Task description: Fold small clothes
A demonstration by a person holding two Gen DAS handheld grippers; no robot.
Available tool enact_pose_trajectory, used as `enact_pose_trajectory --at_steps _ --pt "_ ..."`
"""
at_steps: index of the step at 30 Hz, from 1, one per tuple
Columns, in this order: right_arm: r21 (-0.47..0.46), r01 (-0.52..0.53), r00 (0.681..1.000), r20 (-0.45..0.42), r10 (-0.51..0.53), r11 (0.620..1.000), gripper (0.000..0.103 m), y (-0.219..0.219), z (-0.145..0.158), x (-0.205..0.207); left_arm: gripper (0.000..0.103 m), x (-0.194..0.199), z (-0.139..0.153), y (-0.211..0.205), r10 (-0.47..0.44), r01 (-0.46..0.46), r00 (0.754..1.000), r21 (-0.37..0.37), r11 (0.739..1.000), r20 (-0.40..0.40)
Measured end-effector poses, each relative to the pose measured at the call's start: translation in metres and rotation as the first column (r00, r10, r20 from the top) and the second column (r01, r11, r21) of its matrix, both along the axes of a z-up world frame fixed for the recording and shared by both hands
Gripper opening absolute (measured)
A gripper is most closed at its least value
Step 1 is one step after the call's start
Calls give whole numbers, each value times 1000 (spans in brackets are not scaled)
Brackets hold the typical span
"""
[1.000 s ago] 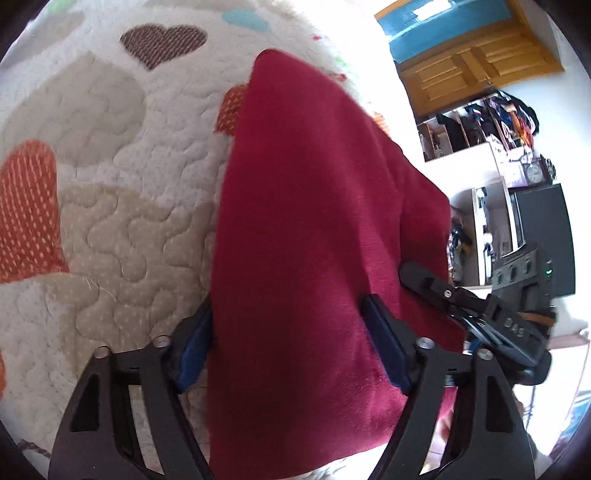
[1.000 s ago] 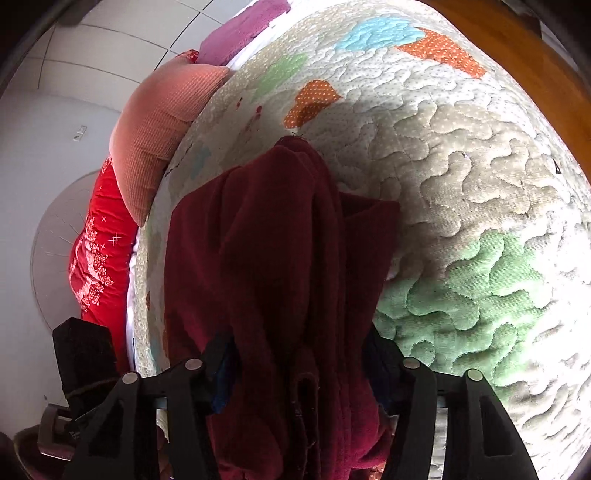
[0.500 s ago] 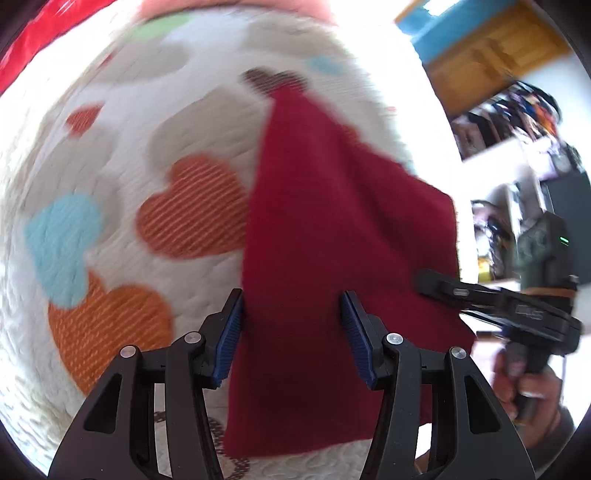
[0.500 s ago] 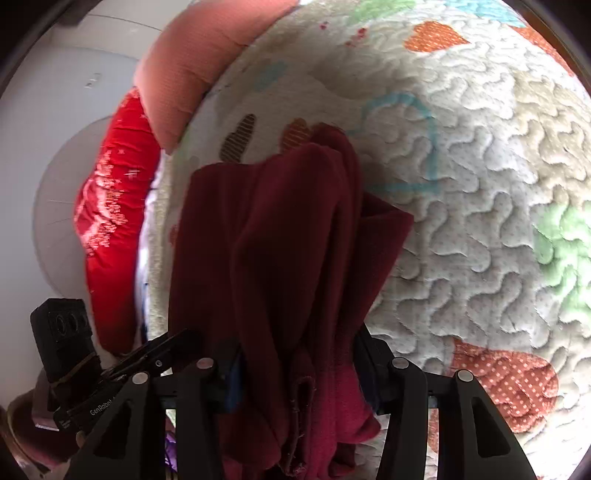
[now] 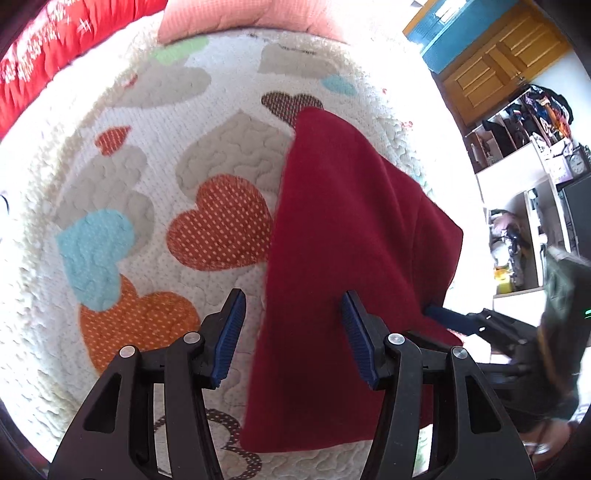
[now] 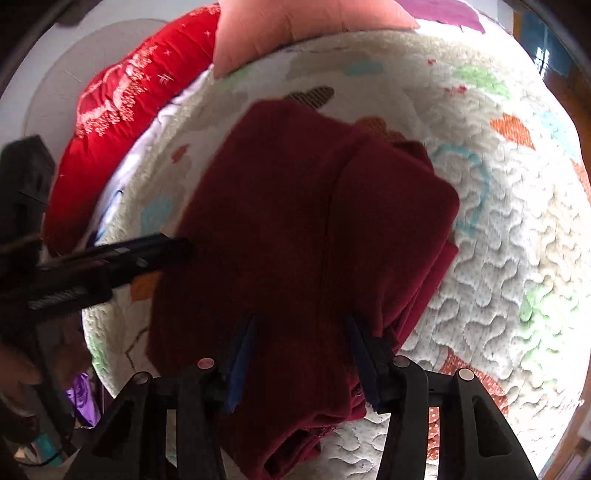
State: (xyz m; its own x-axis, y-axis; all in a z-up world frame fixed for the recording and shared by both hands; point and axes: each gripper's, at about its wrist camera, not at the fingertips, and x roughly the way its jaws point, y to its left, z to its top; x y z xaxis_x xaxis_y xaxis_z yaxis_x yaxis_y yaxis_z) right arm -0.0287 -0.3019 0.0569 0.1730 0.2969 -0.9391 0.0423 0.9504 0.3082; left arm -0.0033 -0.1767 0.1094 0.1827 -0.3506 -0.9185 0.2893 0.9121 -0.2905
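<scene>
Bed: white quilted bedspread with coloured heart patches (image 5: 155,177); it carries the garment. A salmon-pink pillow (image 6: 295,26) and a red embroidered quilt (image 6: 122,122) sit along its far edge.

Garment: dark red, soft fleece-like small garment (image 5: 343,251), lying in folded layers on the bedspread, nearer the near edge than the pillow edge. In the right wrist view several stacked layers show at its right side and near end (image 6: 417,258).

Handling (judgement): light, limp, no stiffness; layers likely to slide apart or sag if lifted by a single ply. Best taken at a corner or folded edge, pinching all layers together. Not fragile, not slippery.

Left claw (image 5: 295,339): jaws spread wide, gripping nothing. The garment's left edge runs between the blue pads; right pad over the cloth, left pad over bare quilt.

Right claw (image 6: 303,362): jaws parted wide, straddling the garment's near end; cloth lies between the pads, and no pinch is visible.

Relation: both claws at the garment's near end, left claw's tip reaching in at its left edge.
</scene>
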Motion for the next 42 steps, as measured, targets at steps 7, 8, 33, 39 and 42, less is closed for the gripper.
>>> enact_pose_trajectory --at_steps 7,8,33,39,42 --pt "-40 61 997 58 -59 997 51 4 52 -5 54 -11 24 -5 -35 30 997 65 997 71" --pt "-51 80 995 70 -76 996 51 2 59 -8 54 -12 27 -6 -35 30 997 69 997 73" --pt "-81 361 930 109 -352 929 51 3 126 -45 54 -44 92 -10 -64 47 983 103 994 169" --pt "-79 341 938 96 -333 937 51 11 124 -45 54 -47 93 -2 -45 28 983 100 995 178" --pt "-77 335 940 91 -328 939 51 15 124 -47 54 -50 93 0 -41 23 983 103 994 176"
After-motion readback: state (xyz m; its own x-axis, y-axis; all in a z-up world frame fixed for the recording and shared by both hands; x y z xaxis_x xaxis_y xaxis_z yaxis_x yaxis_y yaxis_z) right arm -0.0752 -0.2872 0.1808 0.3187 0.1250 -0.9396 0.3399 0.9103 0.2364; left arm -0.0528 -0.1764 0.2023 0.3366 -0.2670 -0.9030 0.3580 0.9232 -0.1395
